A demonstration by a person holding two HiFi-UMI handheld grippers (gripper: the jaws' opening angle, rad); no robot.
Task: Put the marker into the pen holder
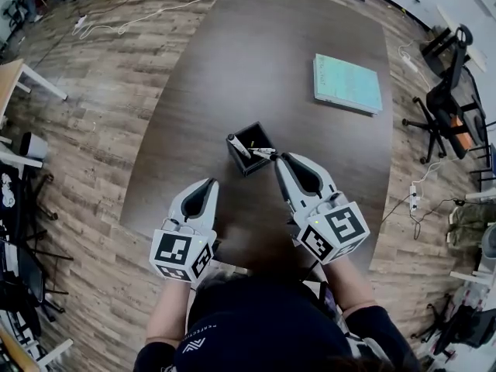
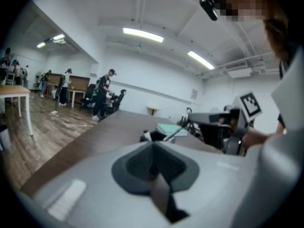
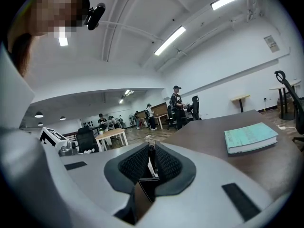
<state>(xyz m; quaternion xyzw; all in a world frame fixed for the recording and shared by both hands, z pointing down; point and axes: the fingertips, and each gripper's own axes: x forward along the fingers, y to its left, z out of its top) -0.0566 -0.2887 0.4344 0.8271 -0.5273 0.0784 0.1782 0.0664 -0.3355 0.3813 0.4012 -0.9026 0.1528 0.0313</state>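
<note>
A black square pen holder point(image 1: 252, 158) stands on the dark table point(image 1: 271, 60), with one white-capped marker point(image 1: 236, 144) leaning inside it. My right gripper point(image 1: 277, 159) is shut on a second marker point(image 1: 263, 152), whose tip reaches over the holder's right rim. In the right gripper view that marker point(image 3: 150, 164) shows as a thin labelled strip pinched between the pads point(image 3: 167, 164). My left gripper point(image 1: 211, 184) hangs shut and empty, left of and nearer than the holder. From the left gripper view I see the holder point(image 2: 146, 137) and the held marker point(image 2: 174, 132) beyond the closed left gripper point(image 2: 153, 151).
A light green book point(image 1: 347, 84) lies flat at the table's far right, also seen as the book point(image 3: 250, 137). Office chairs point(image 1: 446, 103) stand off the table's right side. The table's near edge is just under both grippers. People stand far back in the room.
</note>
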